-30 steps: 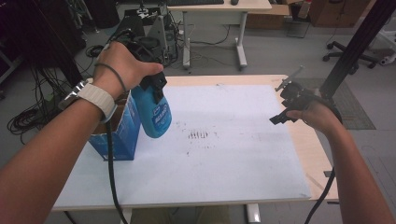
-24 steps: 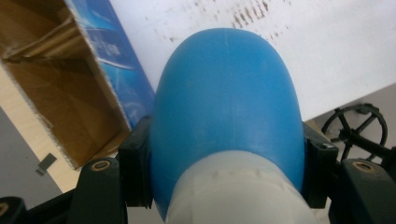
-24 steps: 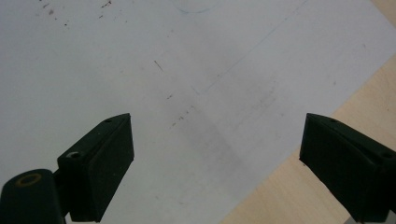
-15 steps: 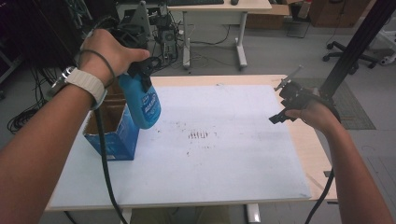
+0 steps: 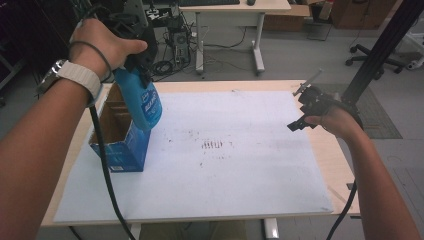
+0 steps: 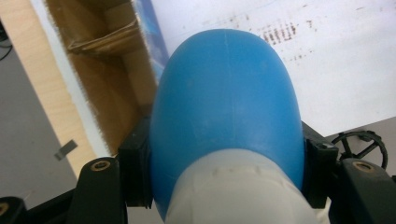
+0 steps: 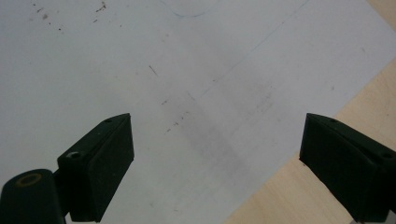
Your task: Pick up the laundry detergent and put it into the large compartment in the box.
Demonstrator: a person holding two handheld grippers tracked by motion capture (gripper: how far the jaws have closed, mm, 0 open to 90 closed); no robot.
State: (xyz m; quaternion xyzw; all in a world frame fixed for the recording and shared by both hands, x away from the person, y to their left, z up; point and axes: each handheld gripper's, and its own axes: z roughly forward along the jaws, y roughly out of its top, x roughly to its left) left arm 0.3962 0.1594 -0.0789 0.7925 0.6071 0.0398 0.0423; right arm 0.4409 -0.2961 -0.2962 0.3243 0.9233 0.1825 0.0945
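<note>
Aloft, the left gripper (image 6: 224, 186) clamps a blue bottle (image 5: 145, 102) above the open box (image 5: 120, 145).
Its cap is hidden behind the hand; the right gripper (image 7: 217, 168) hangs wide open, empty, over the white sheet (image 5: 240, 165).

Left tongs (image 5: 137, 57) clamped, raised; right tongs (image 5: 305, 107) agape.

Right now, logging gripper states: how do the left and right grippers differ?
The left gripper is shut on the blue spray bottle, lifted above the cardboard box; the right gripper is open and holds nothing. The left is raised high, the right low near the table edge. Both have black jaws.
</note>
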